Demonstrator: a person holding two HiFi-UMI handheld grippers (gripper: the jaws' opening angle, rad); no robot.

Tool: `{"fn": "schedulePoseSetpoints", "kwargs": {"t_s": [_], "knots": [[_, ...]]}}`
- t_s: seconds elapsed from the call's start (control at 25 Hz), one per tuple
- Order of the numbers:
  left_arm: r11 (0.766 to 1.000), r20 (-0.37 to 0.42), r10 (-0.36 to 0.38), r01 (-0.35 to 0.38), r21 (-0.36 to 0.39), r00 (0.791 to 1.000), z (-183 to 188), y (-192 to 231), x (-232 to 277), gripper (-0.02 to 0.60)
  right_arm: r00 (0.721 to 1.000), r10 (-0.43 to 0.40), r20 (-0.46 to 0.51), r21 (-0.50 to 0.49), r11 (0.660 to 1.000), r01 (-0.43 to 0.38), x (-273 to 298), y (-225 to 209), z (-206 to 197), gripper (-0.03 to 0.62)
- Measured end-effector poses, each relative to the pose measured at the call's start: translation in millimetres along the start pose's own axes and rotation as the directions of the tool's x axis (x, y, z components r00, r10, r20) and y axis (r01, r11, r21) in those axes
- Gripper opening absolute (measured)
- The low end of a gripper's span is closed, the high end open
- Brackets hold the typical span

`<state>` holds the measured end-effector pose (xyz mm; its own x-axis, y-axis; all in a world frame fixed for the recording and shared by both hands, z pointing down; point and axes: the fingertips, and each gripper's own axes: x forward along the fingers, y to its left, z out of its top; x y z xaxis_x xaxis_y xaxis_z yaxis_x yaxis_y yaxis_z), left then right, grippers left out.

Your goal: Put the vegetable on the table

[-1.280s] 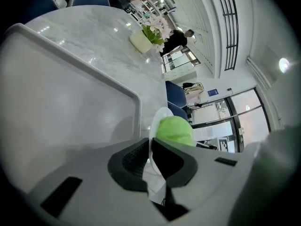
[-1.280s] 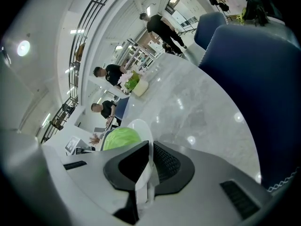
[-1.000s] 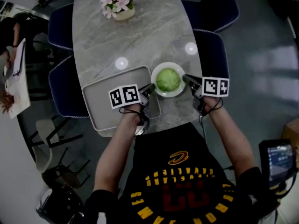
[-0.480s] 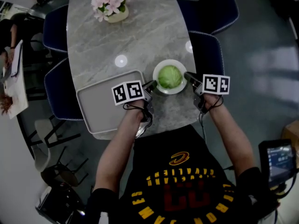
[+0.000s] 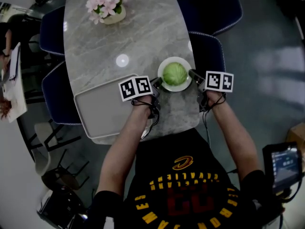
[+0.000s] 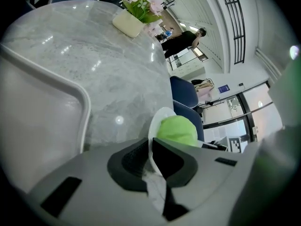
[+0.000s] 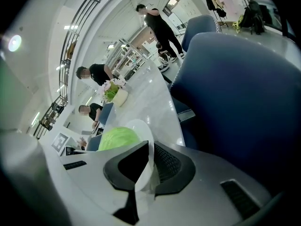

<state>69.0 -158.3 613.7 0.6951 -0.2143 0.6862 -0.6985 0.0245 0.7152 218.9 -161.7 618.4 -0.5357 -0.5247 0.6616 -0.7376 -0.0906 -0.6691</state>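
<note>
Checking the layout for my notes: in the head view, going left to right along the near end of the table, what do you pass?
tray → left gripper → plate carrying the green vegetable → right gripper

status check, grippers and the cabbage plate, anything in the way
Left gripper, right gripper: each shut on rim of round white plate. Green cabbage on plate, over marble table, near edge. Grey tray alongside at left.

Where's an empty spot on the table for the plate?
The table is bare between the flower pot and the tray; the tray is empty. Crowded: the near edge, where left gripper and right gripper hold the plate.
</note>
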Motion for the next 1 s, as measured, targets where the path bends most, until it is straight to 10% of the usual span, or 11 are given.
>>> {"fn": "schedulePoseSetpoints", "kwargs": {"t_s": [1.0], "knots": [[0.994, -0.042, 0.112, -0.111, 0.024, 0.993, -8, 19, 25, 0.026, 0.997, -0.076, -0.024, -0.050, 0.996, 0.075, 15, -19, -9, 0.035]]}}
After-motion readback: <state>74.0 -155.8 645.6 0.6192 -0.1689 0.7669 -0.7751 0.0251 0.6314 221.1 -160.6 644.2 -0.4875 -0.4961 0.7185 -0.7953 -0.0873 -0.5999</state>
